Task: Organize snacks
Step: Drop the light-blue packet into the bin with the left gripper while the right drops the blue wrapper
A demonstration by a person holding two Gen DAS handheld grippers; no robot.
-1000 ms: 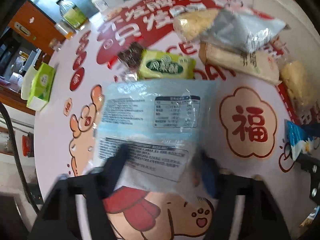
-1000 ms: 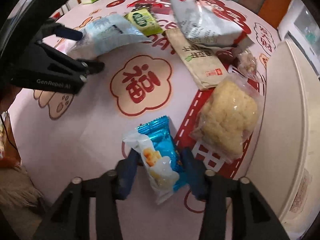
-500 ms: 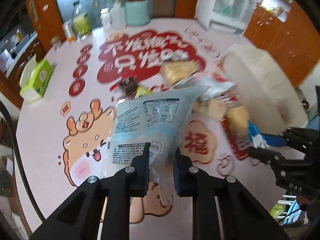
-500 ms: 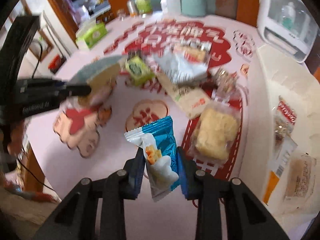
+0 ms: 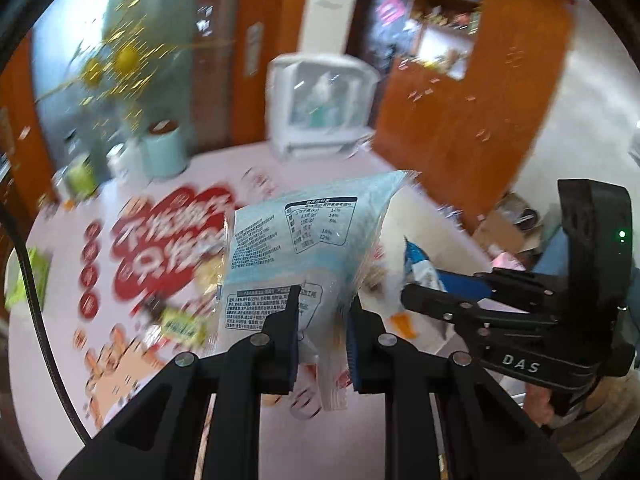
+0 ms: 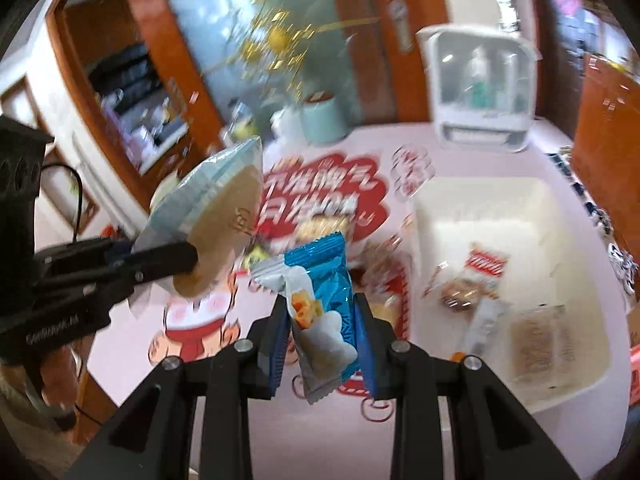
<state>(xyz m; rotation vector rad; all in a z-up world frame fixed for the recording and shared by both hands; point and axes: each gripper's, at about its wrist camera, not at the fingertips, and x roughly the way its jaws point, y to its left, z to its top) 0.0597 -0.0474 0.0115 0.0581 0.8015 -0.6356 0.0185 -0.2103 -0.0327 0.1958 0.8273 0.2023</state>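
The big pink surface has red cartoon pictures on it. A white bin sits at its right side with a few snacks inside. The pale blue snack bag is up in the air, pinched tight at its bottom end by the left tongs. The smaller bright blue snack pack is also lifted off the surface, squeezed between the 2 fingers of the right tongs, near the bin.
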